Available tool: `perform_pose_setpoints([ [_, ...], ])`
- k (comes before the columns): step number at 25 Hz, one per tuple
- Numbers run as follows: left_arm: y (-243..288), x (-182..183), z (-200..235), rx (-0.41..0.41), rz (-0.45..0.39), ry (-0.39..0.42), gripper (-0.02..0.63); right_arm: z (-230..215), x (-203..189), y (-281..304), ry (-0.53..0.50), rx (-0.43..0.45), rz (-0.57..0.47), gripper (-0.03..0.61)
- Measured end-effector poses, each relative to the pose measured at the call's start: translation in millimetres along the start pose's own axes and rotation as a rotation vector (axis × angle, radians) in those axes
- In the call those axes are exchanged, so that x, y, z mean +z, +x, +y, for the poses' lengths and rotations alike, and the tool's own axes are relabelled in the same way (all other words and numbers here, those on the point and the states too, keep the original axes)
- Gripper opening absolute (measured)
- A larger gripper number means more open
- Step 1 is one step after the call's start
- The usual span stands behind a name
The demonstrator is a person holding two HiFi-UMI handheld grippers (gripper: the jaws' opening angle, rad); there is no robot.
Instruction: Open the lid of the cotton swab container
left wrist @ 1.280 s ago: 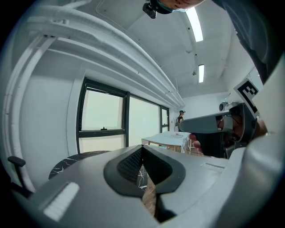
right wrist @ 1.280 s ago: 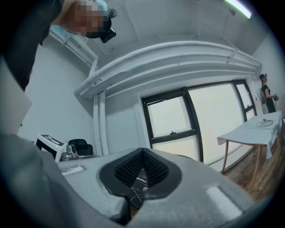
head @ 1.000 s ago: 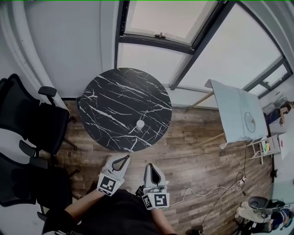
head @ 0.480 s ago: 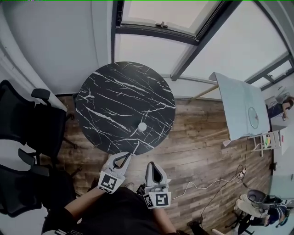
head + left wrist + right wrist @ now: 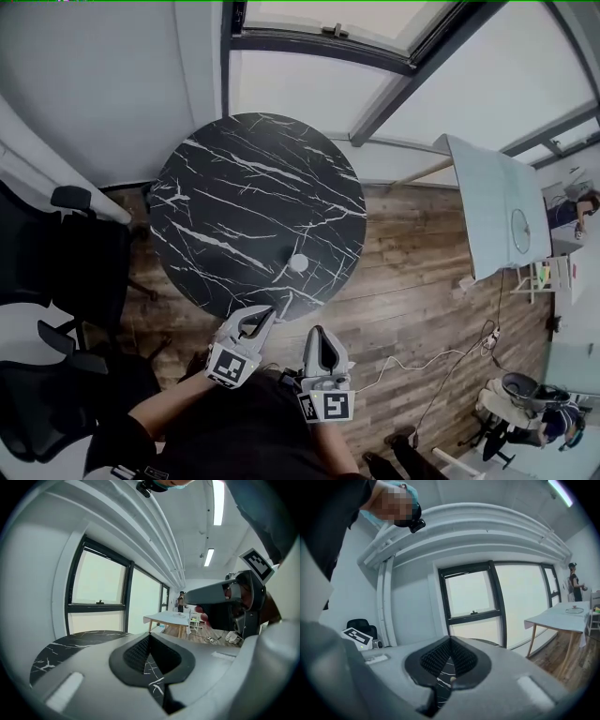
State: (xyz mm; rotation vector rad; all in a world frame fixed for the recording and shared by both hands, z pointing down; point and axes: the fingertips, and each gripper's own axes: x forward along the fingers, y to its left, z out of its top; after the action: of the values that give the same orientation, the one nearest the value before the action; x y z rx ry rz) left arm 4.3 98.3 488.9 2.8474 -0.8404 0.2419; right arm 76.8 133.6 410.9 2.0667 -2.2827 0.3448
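Observation:
The cotton swab container [image 5: 298, 263] is a small white round thing standing on the near right part of a round black marble table [image 5: 234, 197]. Both grippers hang in front of the table's near edge, short of the container. My left gripper [image 5: 266, 312] is shut and empty, its tip just at the table's rim. My right gripper [image 5: 317, 331] is to its right over the wooden floor, also shut and empty. In the right gripper view a pale speck [image 5: 451, 678] on the marble shows through the gap under the shut jaws. The left gripper view shows the right gripper [image 5: 213, 592] alongside.
Black office chairs [image 5: 66, 272] stand left of the table. A white table [image 5: 487, 216] stands at the right by the windows. A cable [image 5: 422, 366] trails over the wooden floor [image 5: 403, 300]; a person sits at the lower right [image 5: 534, 412].
The table has drawn nearer in the head view. Both grippers have moved forward together, and the left tip has gone from the floor to the table's rim. Both jaws have stayed shut.

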Motion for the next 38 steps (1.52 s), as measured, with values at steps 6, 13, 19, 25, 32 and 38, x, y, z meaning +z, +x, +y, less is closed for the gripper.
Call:
perform_pose_setpoints([
  [6, 5, -11, 21, -0.043, 0.022, 0.053, 0.002, 0, -1, 19, 0.004, -0.056, 0.004, -0.005],
  [13, 20, -30, 33, -0.057, 0.039, 0.081, 0.002, -10, -10, 37, 0.025, -0.075, 0.004, -0.005],
  [19, 38, -49, 39, -0.047, 0.07, 0.07, 0.002, -21, -26, 58, 0.048, -0.063, 0.007, -0.005],
  [25, 64, -71, 42, -0.055, 0.094, 0.068, 0.002, -40, -55, 74, 0.05, -0.048, 0.048, -0.005],
  [32, 88, -95, 42, -0.074, 0.12, 0.094, 0.002, -54, -79, 94, 0.072, -0.055, 0.079, -0.005],
  [38, 103, -128, 44, -0.09, 0.173, 0.128, 0.002, -59, -102, 107, 0.082, -0.041, 0.117, -0.005],
])
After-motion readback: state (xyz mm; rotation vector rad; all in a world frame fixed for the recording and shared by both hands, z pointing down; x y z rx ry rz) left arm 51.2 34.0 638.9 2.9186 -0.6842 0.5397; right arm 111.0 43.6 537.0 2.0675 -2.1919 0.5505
